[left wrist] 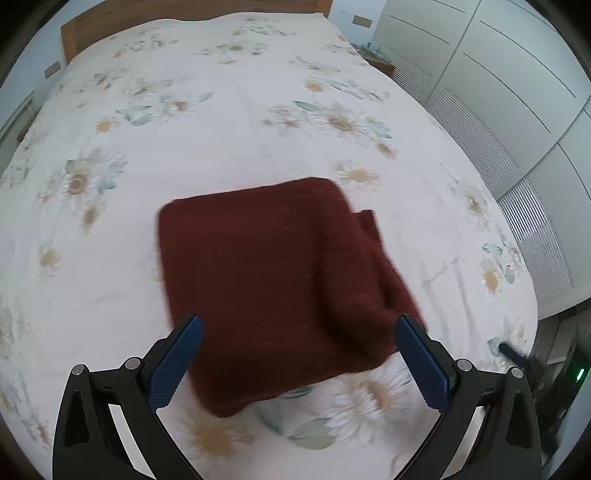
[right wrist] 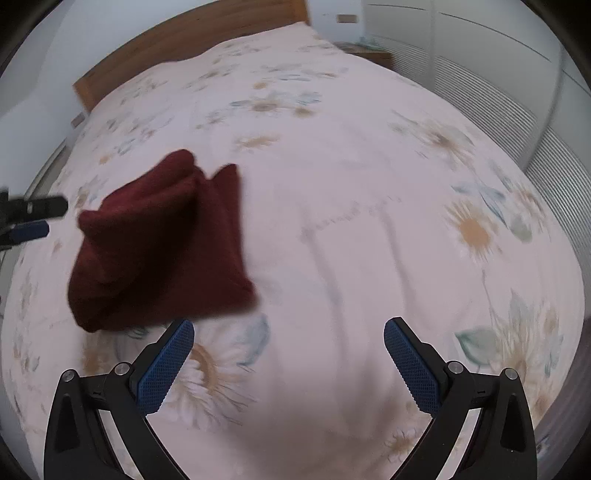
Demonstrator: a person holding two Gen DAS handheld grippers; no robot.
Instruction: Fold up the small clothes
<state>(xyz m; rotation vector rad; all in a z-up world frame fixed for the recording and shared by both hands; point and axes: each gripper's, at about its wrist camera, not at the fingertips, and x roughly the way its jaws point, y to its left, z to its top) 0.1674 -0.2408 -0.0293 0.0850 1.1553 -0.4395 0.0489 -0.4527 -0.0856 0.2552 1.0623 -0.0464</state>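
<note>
A dark red folded cloth (left wrist: pixel 273 280) lies flat on the floral bedsheet (left wrist: pixel 221 110), roughly square, with a narrow layer sticking out at its right side. My left gripper (left wrist: pixel 299 328) is open and empty, its blue pads straddling the cloth's near edge from above. In the right wrist view the same cloth (right wrist: pixel 162 243) lies at the left. My right gripper (right wrist: pixel 288 332) is open and empty over bare sheet, to the right of the cloth. The left gripper's tip (right wrist: pixel 33 218) shows at the far left edge there.
A wooden headboard (left wrist: pixel 192 14) runs along the far end of the bed. White wardrobe doors with slatted panels (left wrist: pixel 498 110) stand along the right side. A small wooden bedside table (right wrist: pixel 369 51) sits by the far right corner. The bed's right edge (left wrist: pixel 532 295) drops off nearby.
</note>
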